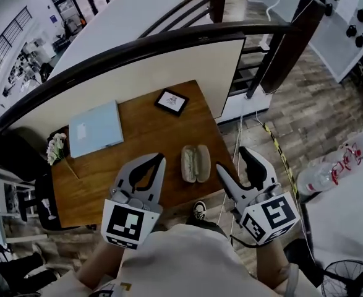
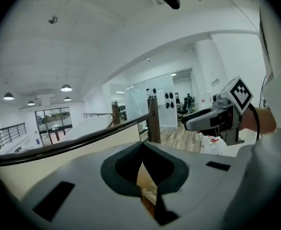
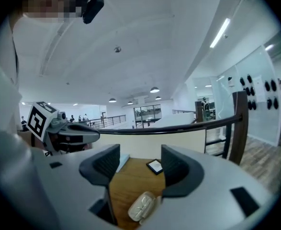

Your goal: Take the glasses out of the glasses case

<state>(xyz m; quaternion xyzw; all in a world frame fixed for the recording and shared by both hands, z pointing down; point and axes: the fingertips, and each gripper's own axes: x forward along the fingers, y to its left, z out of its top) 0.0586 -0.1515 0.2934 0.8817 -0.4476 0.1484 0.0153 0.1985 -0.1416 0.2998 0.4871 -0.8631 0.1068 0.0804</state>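
A beige oval glasses case [image 1: 195, 163] lies near the front right edge of the wooden table [image 1: 144, 135]; no glasses show. My left gripper [image 1: 161, 158] hovers just left of it, jaws shut with nothing between them. To the case's right, my right gripper [image 1: 232, 159] is held open and empty above the table's edge. In the right gripper view the case [image 3: 142, 206] lies below and between the spread jaws of that gripper [image 3: 138, 164]. A sliver of the case [image 2: 150, 193] shows under the left gripper's [image 2: 141, 145] closed tips.
A light blue book [image 1: 95, 129] lies at the table's left, white flowers [image 1: 56, 147] beside it. A small black-framed picture [image 1: 172, 101] sits at the far side. A dark railing [image 1: 169, 42] curves behind. A water bottle [image 1: 320, 177] and a fan [image 1: 348, 278] stand on the floor at right.
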